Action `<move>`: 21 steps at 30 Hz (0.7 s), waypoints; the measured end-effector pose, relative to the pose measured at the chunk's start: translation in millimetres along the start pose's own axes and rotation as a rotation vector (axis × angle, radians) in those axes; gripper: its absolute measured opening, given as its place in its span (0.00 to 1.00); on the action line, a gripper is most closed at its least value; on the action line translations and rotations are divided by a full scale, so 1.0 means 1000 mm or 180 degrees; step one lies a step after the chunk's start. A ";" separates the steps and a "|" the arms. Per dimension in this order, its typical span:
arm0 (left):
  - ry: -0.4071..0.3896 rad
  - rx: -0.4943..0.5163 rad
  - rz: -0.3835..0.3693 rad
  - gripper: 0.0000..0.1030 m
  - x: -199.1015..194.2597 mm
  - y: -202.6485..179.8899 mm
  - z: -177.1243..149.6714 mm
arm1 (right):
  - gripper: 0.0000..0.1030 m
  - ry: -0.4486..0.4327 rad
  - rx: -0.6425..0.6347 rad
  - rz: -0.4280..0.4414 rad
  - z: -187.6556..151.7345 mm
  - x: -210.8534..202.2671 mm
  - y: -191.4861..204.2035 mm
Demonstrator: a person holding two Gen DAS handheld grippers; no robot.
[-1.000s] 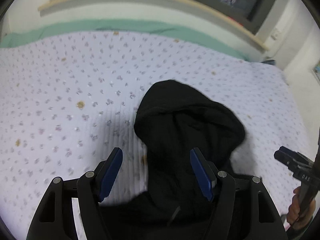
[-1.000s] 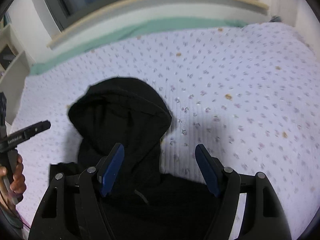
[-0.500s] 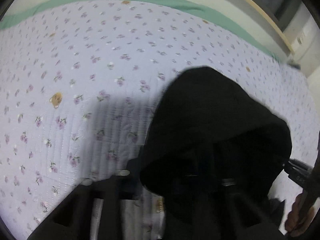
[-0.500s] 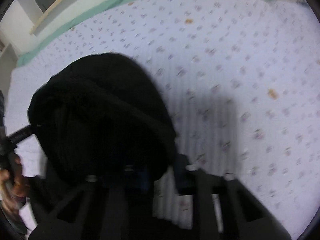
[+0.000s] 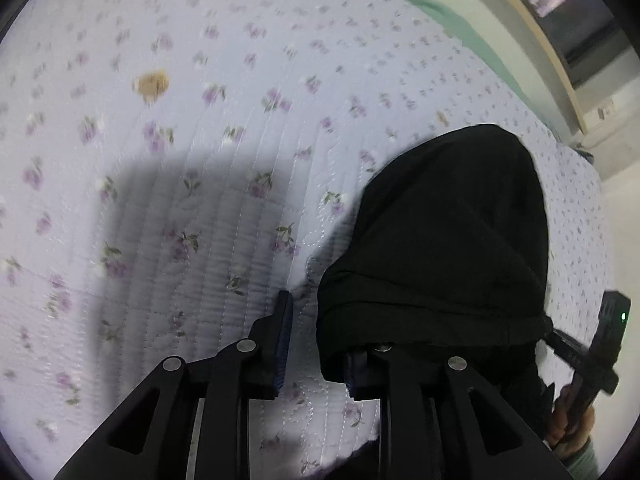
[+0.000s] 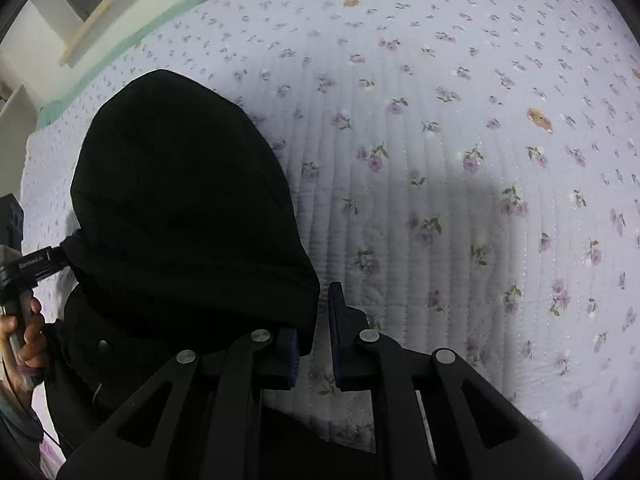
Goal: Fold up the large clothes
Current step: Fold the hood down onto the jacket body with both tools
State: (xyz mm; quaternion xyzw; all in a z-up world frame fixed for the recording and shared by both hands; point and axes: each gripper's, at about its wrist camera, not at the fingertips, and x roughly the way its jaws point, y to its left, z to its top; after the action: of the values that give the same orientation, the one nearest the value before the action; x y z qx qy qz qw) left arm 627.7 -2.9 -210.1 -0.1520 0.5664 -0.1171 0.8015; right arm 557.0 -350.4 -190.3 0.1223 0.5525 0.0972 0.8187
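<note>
A black hoodie lies on the bed, its hood [image 5: 448, 232] [image 6: 184, 200] spread flat. My left gripper [image 5: 316, 320] is low at the hood's left lower edge. Its jaws are opening: the hood drapes over the right finger, and quilt shows between the fabric and the left finger [image 5: 282, 328]. My right gripper [image 6: 318, 308] is shut at the hood's right lower edge, with the fabric's rim at its tips and the left finger hidden under cloth. Each view shows the other gripper [image 5: 592, 352] [image 6: 32, 264] beside the hood, held in a hand [image 5: 568, 428] [image 6: 28, 332].
The bed is covered by a pale lilac quilt [image 5: 200, 160] [image 6: 480, 160] with small flowers, wide on the outer side of each gripper. A green sheet edge [image 5: 432, 4] and a wooden ledge [image 6: 100, 28] run along the far side by the wall.
Both grippers have come down close to the quilt at the hood's lower corners. Their jaws went from wide open to nearly together, and the hood now covers each inner finger.
</note>
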 end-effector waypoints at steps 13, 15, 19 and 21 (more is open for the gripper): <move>-0.0557 0.0665 -0.0179 0.47 -0.105 -0.050 0.006 | 0.58 -0.0371 -0.0243 0.0450 0.019 -0.089 0.026; -0.0516 0.0625 -0.0375 0.48 -0.087 -0.066 0.020 | 0.58 -0.0346 -0.0320 0.0457 0.030 -0.075 0.041; -0.0167 0.0540 -0.0323 0.48 -0.035 -0.068 0.020 | 0.58 -0.0097 -0.0438 0.0415 0.032 -0.027 0.047; 0.0023 0.0537 -0.0190 0.47 -0.004 -0.058 0.013 | 0.56 0.0111 -0.0490 0.0294 0.022 -0.002 0.044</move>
State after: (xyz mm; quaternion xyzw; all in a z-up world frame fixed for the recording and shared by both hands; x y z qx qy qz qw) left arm 638.0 -53.8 -181.0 -0.1003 0.5527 -0.1888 0.8055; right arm 575.5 -311.0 -166.6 0.0826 0.5513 0.1791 0.8106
